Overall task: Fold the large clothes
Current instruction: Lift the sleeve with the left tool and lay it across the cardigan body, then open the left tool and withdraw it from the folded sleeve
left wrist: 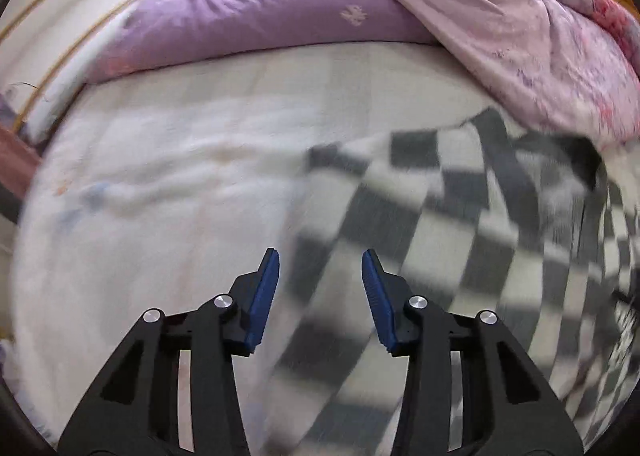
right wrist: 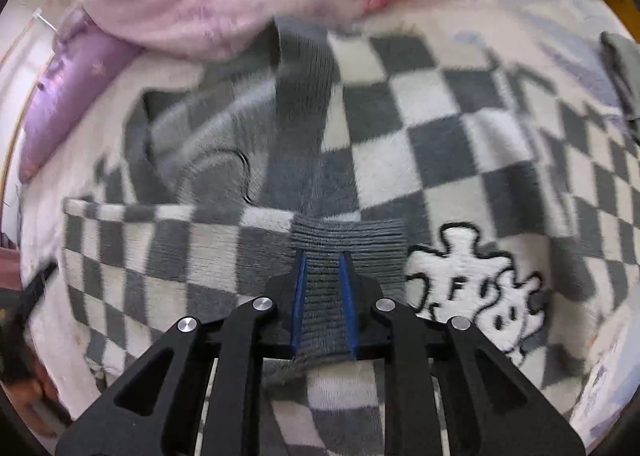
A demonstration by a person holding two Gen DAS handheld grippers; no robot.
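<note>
Right wrist view: we see right gripper [right wrist: 323, 268] clamped on grey ribbed cuff [right wrist: 348, 244] of checkered sweater [right wrist: 400, 144], blue pads pressing fabric from both sides. Sweater lies spread on white bed sheet [left wrist: 160, 184], white cartoon patch [right wrist: 476, 288] just beside cuff. Left wrist view: left gripper [left wrist: 320, 276] hangs over sweater's edge, jaws partly apart, nothing between them. Pink quilt [left wrist: 500, 28] and purple pillow [left wrist: 248, 20] lie beyond.
</note>
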